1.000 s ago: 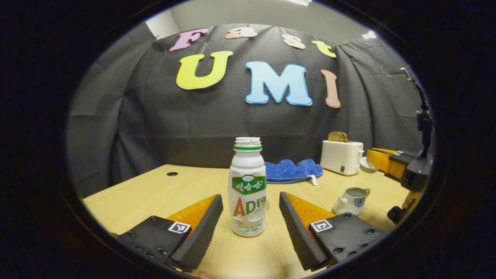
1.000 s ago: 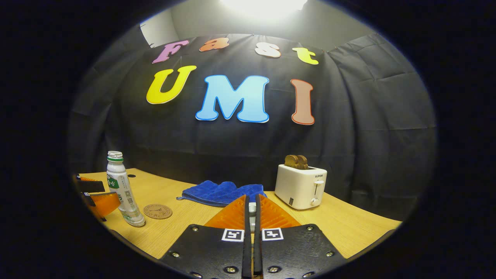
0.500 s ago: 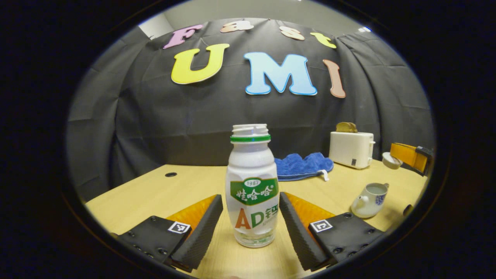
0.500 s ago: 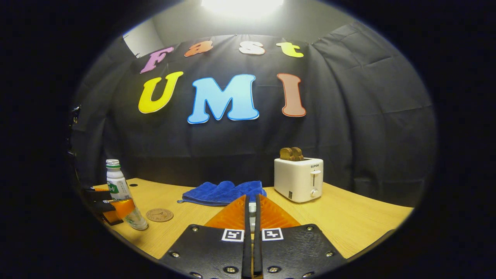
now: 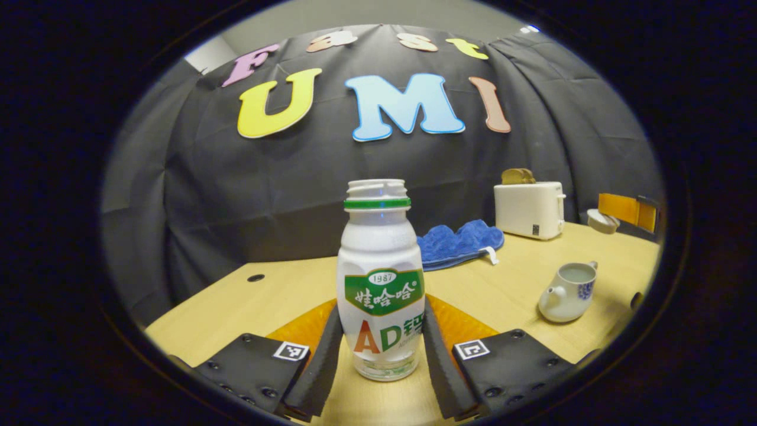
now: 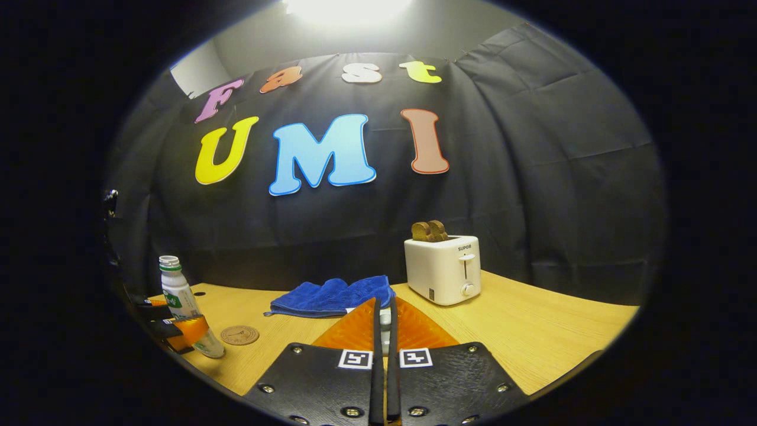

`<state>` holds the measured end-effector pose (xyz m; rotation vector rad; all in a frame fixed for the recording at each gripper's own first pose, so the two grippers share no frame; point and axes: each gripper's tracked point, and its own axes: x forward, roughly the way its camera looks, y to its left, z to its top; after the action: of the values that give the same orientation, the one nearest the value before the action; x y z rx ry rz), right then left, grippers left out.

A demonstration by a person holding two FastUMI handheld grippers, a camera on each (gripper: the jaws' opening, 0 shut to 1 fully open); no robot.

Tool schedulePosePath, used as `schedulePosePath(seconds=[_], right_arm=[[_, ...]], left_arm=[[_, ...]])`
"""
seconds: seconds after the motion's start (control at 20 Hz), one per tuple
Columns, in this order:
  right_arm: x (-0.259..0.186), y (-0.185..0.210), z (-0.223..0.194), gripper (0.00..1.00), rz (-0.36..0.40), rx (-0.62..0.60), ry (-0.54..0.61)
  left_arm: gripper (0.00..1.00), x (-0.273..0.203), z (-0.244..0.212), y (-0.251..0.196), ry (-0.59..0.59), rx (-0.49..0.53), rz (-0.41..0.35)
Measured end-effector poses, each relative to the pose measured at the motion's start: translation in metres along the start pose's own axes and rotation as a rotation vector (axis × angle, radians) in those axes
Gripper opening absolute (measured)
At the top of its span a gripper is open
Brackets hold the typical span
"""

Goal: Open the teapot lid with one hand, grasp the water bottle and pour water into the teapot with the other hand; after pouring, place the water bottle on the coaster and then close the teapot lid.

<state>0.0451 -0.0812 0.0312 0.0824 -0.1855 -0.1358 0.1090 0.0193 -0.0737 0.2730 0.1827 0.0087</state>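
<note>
The white water bottle (image 5: 381,278) with a green label stands upright and uncapped, its base at table level. My left gripper (image 5: 381,322) is shut on its lower half, both fingers pressing its sides. The small white teapot (image 5: 568,293) with blue pattern sits open to the right, liquid showing inside. My right gripper (image 6: 384,306) is shut on the white teapot lid (image 6: 385,319), held above the table; the left gripper view has this gripper (image 5: 624,212) and the lid (image 5: 603,220) at far right. In the right gripper view the bottle (image 6: 176,290) stands beside a round brown coaster (image 6: 239,335).
A blue cloth (image 5: 458,244) lies at the back of the wooden table (image 5: 508,284). A white toaster (image 5: 529,208) with toast in it stands right of the cloth. A small cable hole (image 5: 255,277) is in the table's far left part.
My left gripper's fingers have shut on the bottle, which they stood open around before. The right gripper with the lid has shifted slightly, staying shut.
</note>
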Motion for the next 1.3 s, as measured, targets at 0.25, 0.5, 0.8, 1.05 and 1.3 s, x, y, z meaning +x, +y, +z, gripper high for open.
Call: schedulePosePath(seconds=[0.25, 0.5, 0.8, 1.05, 1.3], right_arm=[[-0.001, -0.008, 0.004, 0.02, -0.013, 0.042, -0.006], [-0.002, -0.022, 0.011, 0.02, -0.053, 0.049, -0.023], [-0.005, -0.055, 0.015, 0.02, -0.154, 0.084, -0.029], [-0.010, -0.086, 0.020, 0.02, -0.243, 0.098, -0.044], [-0.010, -0.084, 0.017, 0.02, -0.234, 0.120, -0.030]], left_arm=[[0.71, -0.004, 0.026, -0.022, -0.052, 0.349, 0.006], [0.79, -0.002, 0.043, -0.040, -0.089, 0.570, -0.013], [0.79, 0.004, 0.061, -0.063, -0.131, 0.820, -0.047], [0.79, 0.015, 0.051, -0.084, -0.114, 1.014, -0.086], [0.79, 0.022, 0.046, -0.094, -0.110, 1.227, -0.094]])
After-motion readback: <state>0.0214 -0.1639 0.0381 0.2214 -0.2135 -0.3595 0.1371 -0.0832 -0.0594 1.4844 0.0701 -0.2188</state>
